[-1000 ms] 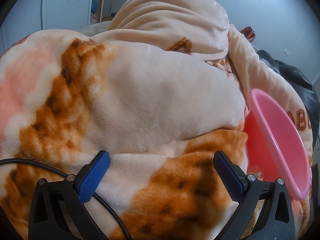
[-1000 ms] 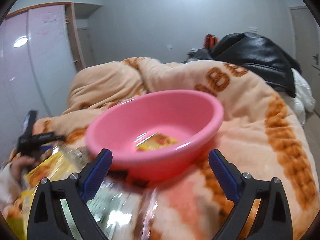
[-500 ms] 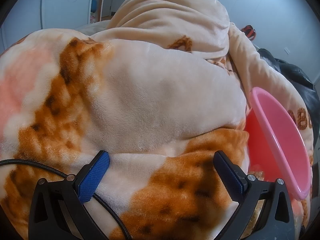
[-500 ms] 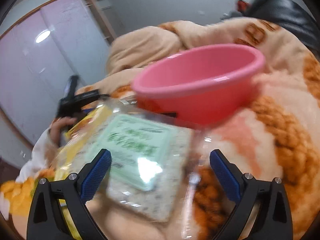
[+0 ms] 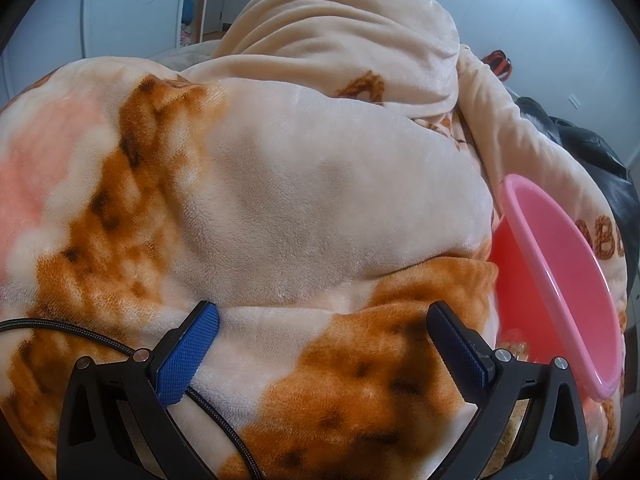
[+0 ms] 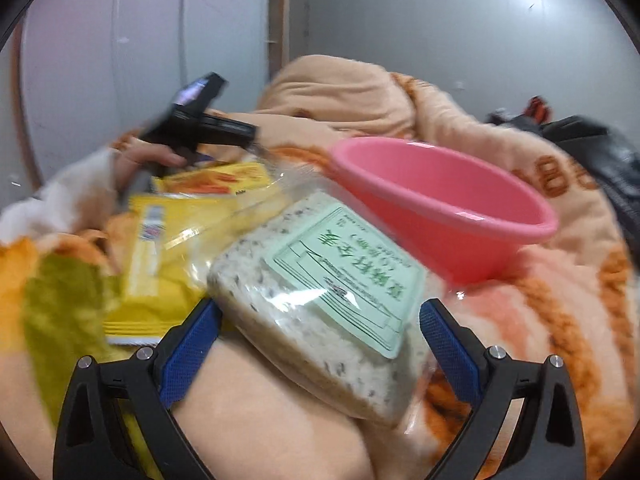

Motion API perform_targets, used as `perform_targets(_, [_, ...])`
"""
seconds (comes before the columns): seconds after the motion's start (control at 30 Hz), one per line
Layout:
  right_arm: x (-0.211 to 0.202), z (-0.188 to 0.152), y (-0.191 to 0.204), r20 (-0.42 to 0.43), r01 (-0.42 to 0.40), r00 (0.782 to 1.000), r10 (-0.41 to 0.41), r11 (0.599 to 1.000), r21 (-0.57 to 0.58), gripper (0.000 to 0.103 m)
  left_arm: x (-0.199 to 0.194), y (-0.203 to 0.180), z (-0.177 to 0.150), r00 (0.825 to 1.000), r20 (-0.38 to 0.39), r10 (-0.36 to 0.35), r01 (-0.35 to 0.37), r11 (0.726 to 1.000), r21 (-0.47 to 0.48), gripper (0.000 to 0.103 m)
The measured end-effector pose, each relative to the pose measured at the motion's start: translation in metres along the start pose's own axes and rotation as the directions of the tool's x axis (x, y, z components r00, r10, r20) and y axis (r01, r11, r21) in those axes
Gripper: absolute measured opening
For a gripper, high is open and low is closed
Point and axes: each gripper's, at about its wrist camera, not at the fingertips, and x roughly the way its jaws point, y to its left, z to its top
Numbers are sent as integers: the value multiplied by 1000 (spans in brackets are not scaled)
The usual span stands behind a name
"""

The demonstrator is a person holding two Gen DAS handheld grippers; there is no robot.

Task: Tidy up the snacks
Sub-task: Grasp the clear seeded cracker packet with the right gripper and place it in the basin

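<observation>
1. A clear-wrapped slab of speckled pale rice cake with a mint-green label point(image 6: 320, 292) lies on the fleece blanket, between the spread fingers of the right gripper point(image 6: 320, 340), whose blue pads stand wide apart, one on each side of the pack; whether they touch it cannot be told.
2. Just left of it lie yellow foil snack packets point(image 6: 176, 240), one overlapping another.
3. Behind the slab sits a pink plastic bowl point(image 6: 440, 208), tilted on the blanket, its wall near the pack's far corner.
4. The left gripper point(image 5: 320, 344) is wide open and holds nothing, hovering over the orange-and-cream plush blanket point(image 5: 280, 208); the pink bowl shows at its right.
5. A black braided cable point(image 5: 72, 330) runs past its left finger.
6. A black jacket point(image 6: 600, 152) lies at the far right.
</observation>
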Motion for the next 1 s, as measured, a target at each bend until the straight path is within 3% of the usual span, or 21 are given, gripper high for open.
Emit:
perform_targets(0.1, [7, -1, 17, -14, 177, 984, -180, 978, -113, 99, 1, 0, 0, 1000, -1, 1, -1, 1000, 1, 103])
perform_targets(0.17, [6, -1, 23, 2, 220, 975, -222, 963, -155, 98, 0, 0, 0, 1000, -1, -2, 2, 1000, -2, 103])
perform_targets(0.2, [6, -1, 21, 4, 210, 977, -212, 965, -157, 93, 0, 0, 0, 1000, 0, -2, 2, 1000, -2, 103])
perform_targets(0.3, [4, -3, 9, -24, 154, 987, -158, 981, -122, 57, 0, 0, 0, 1000, -1, -1, 1, 1000, -1, 103])
perform_targets(0.43, [2, -1, 7, 1, 156, 988, -157, 981, -116, 39, 1, -1, 0, 1000, 0, -2, 2, 1000, -1, 103])
perform_targets(0.73, [-21, 10, -8, 90, 113, 990, -112, 994, 0, 21, 0, 0, 0, 1000, 0, -1, 1, 1000, -1, 103])
perform_targets(0.83, [-39, 18, -24, 157, 19, 987, -33, 996, 90, 18, 1, -1, 0, 1000, 0, -1, 1, 1000, -1, 103])
perform_targets(1.0, [-63, 40, -42, 279, -102, 959, 54, 982, 162, 17, 0, 0, 0, 1000, 0, -1, 1, 1000, -1, 103])
